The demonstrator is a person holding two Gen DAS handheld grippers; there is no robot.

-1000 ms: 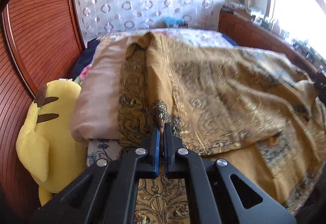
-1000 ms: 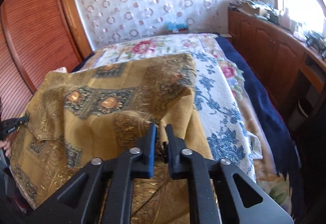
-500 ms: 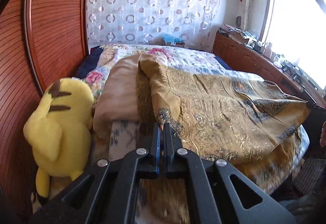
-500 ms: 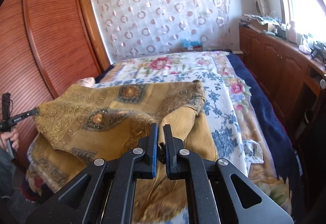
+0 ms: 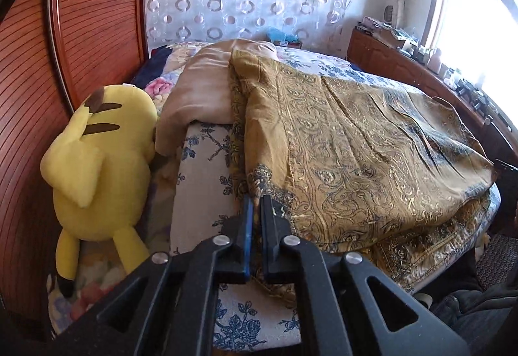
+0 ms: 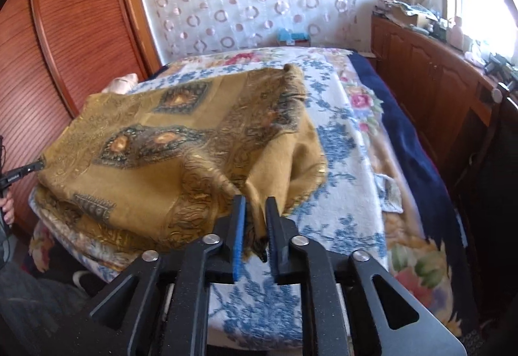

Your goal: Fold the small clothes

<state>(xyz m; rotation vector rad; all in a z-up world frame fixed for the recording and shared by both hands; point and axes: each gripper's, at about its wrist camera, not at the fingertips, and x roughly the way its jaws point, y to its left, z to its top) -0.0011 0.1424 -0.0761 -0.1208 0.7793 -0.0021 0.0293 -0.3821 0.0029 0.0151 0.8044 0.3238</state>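
A golden-brown patterned cloth (image 5: pixel 356 142) lies folded over on the bed, its upper layer drawn toward the near edge. My left gripper (image 5: pixel 257 199) pinches the cloth's dark-bordered near left corner. Its jaws are only just beginning to open, and the corner is still gripped at the tips. In the right wrist view the same cloth (image 6: pixel 155 142) lies bunched on the left of the bed. My right gripper (image 6: pixel 255 200) is opening, its pads visibly apart, and a loose corner of the cloth hangs between them. The left gripper's tip (image 6: pixel 22 173) shows at the cloth's far left corner.
The bed cover (image 5: pixel 207 168) is white with blue flowers. A yellow plush toy (image 5: pixel 97 161) leans on the red-brown wooden wardrobe (image 5: pixel 32 64), next to a beige pillow (image 5: pixel 200 87). Wooden cabinets (image 6: pixel 437 71) line the bed's right side under a bright window. A person's hand (image 6: pixel 8 207) is at the left edge.
Both grippers drew back toward the bed's near edge, pulling the cloth's upper layer with them. The right jaws, shut on the corner before, have spread apart.
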